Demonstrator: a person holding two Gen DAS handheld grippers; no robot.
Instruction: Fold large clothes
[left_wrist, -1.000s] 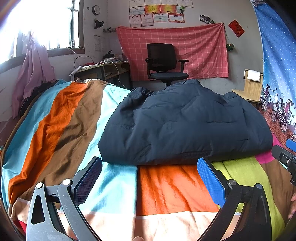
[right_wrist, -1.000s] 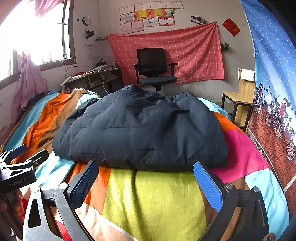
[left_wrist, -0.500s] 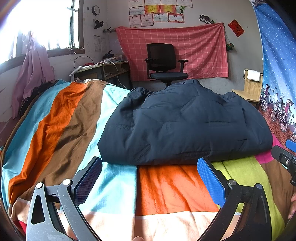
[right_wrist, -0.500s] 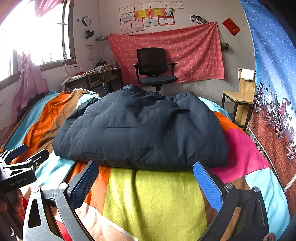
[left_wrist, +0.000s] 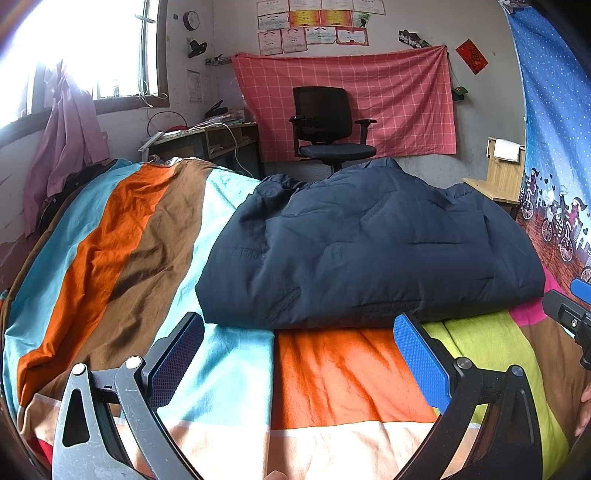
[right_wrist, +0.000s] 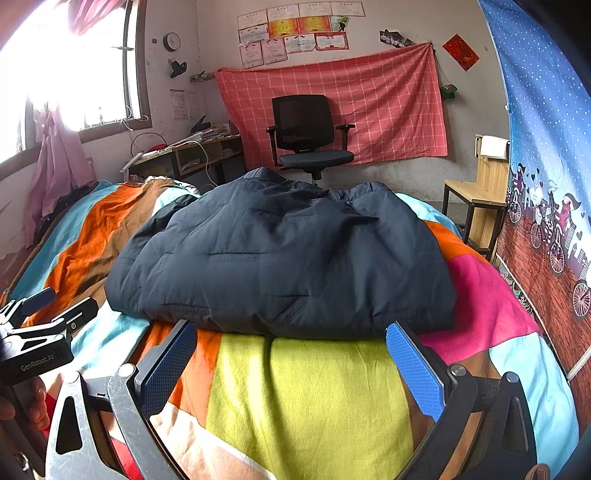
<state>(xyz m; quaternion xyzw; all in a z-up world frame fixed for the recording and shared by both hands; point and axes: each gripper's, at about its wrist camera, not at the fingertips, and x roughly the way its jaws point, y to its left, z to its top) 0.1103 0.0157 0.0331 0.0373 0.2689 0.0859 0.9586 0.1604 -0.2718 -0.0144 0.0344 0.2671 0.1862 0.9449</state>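
both tools, left tool (left_wrist: 297, 334) and right tool (right_wrist: 290, 341), gape empty before the folded navy jacket (left_wrist: 369, 254) on the striped bedspread (left_wrist: 122, 240); only the right view shows the stool (right_wrist: 474, 201).

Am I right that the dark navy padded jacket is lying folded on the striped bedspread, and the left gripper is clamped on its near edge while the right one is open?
Not quite. The left gripper is open too, its fingers spread above the bedspread, short of the jacket, as the left wrist view shows. The rest holds: the jacket lies folded and the right gripper is open.
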